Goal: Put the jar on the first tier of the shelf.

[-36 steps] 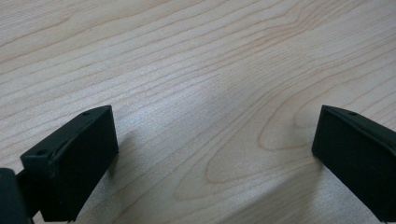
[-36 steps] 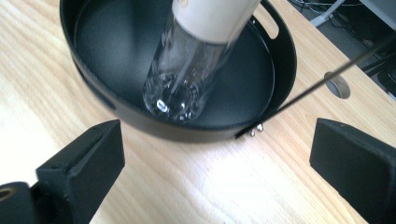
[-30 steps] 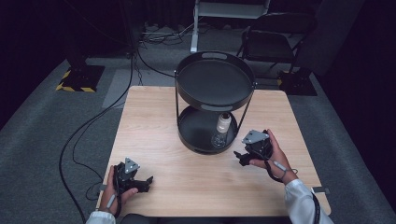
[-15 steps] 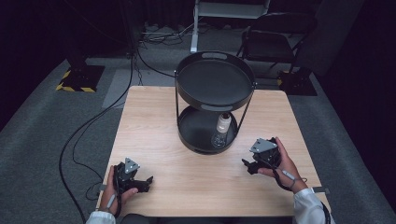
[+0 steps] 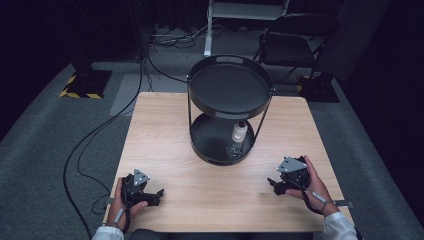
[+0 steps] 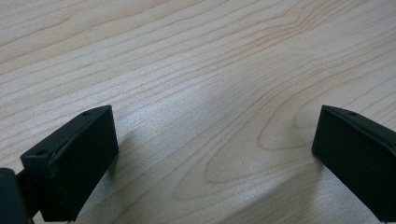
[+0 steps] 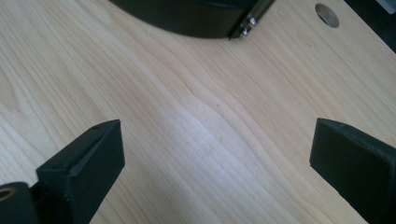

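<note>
Wood worktop [image 5: 190,145] from the high view first: a black two-tier tray stand [image 5: 229,107] sits at its middle, top tray [image 5: 230,90] bare, bottom tray [image 5: 212,137] holding a clear bottle with a pale cap [image 5: 238,140], upright toward the right side of that tier. The right claw [image 5: 276,184] has pulled back over the last second, from right beside the lower tray to the near right part of the worktop, well apart from the stand now. My guess is the bottle has just been dropped off and that hand is done with it. The left claw [image 5: 156,196] hasn't budged, parked at the near left corner.

Left gripper view: left claw [image 6: 212,154] is spread wide, nothing between the jaws, just bare wood grain right below them.

Right gripper view: right claw [image 7: 217,158] is spread wide too, empty. The dark rim of the lower tray [image 7: 187,16] peeks in at the top edge, with a leg of the stand and its screws. A small round metal disc [image 7: 327,14] is set in the wood farther off.
</note>
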